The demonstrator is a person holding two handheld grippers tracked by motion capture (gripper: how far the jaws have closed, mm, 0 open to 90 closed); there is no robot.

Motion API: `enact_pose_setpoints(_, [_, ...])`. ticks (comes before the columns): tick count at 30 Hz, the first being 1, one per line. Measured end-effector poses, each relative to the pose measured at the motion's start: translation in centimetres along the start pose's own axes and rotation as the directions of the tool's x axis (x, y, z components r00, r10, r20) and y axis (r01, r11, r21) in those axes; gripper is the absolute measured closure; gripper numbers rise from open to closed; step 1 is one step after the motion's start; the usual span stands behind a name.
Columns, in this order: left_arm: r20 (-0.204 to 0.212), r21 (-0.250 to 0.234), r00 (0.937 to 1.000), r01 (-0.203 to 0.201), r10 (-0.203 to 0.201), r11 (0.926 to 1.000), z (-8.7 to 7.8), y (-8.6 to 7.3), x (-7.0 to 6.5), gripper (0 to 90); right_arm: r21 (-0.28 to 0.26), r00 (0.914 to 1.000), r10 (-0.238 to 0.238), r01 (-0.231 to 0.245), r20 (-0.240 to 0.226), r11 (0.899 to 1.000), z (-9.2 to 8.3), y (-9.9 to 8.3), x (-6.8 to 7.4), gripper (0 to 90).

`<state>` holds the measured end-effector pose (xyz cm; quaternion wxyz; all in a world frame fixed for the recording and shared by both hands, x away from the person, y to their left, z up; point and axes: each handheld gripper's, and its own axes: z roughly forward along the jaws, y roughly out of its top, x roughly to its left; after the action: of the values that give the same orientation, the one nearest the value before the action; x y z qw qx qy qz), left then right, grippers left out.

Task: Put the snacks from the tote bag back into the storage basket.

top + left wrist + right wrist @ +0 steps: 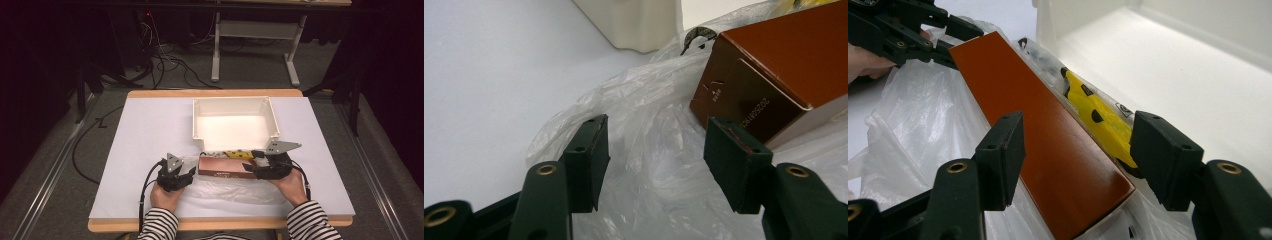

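Observation:
A long brown box [225,167] lies on a crumpled clear plastic bag [220,190] just in front of the white tray [235,102]. Between box and tray sits a yellow packet [237,155]. My left gripper [192,172] is at the box's left end. In the left gripper view it [654,145] stands open over the bag [649,110], with the box's end [774,65] just beyond its right jaw. My right gripper [250,167] is at the box's right end. In the right gripper view it [1075,145] is open, its jaws standing either side of the box [1038,125], with the yellow packet [1103,120] by the right jaw.
The tray's inside [1198,75] is bare and brightly lit, and its near wall [634,20] stands close behind the bag. The white table top [150,130] stretches to the left. Table legs and cables lie on the floor beyond the far edge.

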<state>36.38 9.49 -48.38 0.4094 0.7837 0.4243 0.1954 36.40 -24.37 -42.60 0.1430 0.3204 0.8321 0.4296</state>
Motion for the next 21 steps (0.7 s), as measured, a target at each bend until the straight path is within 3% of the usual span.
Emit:
enact_pose_setpoints(7, [-0.012, 0.033, 0.9997, -0.019, 0.019, 0.9993, 0.4, 0.1, -0.3, 44.2, 0.034, 0.9993, -0.022, 0.023, -0.030, 0.999, 1.2, 0.1, 0.0, 38.9])
enact_pose_setpoints(14, [-0.011, 0.035, 0.9996, -0.027, 0.027, 0.9990, 0.4, 0.1, -0.4, 44.1, 0.053, 0.9973, -0.044, 0.047, -0.059, 0.997, 1.7, 0.1, 0.1, 38.9])
enact_pose_setpoints(21, [-0.003, 0.038, 0.9999, -0.016, 0.016, 0.9992, 0.4, 0.1, -0.2, 44.5, 0.063, 0.9951, -0.016, 0.023, -0.097, 0.998, 2.1, 0.0, -0.2, 34.7])
